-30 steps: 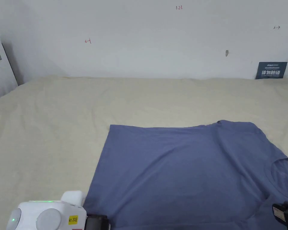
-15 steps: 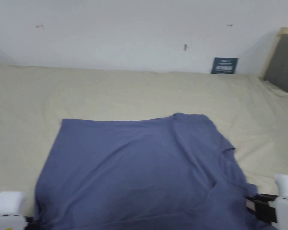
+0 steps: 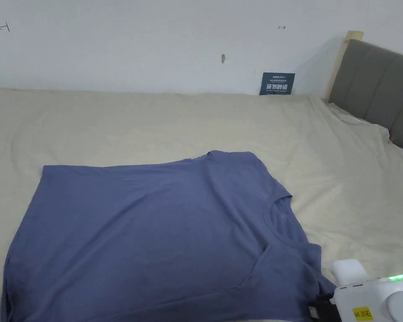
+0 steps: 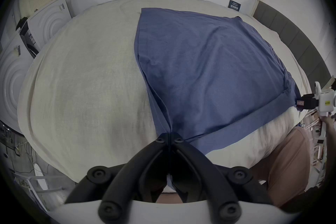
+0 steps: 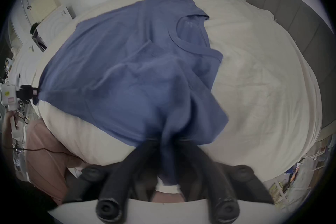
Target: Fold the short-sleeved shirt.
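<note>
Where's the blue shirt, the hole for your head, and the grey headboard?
blue shirt point(image 3: 146, 235), head view, middle of its body.
neck hole point(image 3: 282, 220), head view, fabric inside the collar ring.
grey headboard point(image 3: 377, 79), head view, padded panel.

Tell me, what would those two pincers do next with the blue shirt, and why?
Probably lift the near edge and carry it toward the wall. The left gripper is shut on the shirt at its hem corner, the right gripper on the near sleeve, and the shirt lies flat on the bed, not yet folded.
</note>
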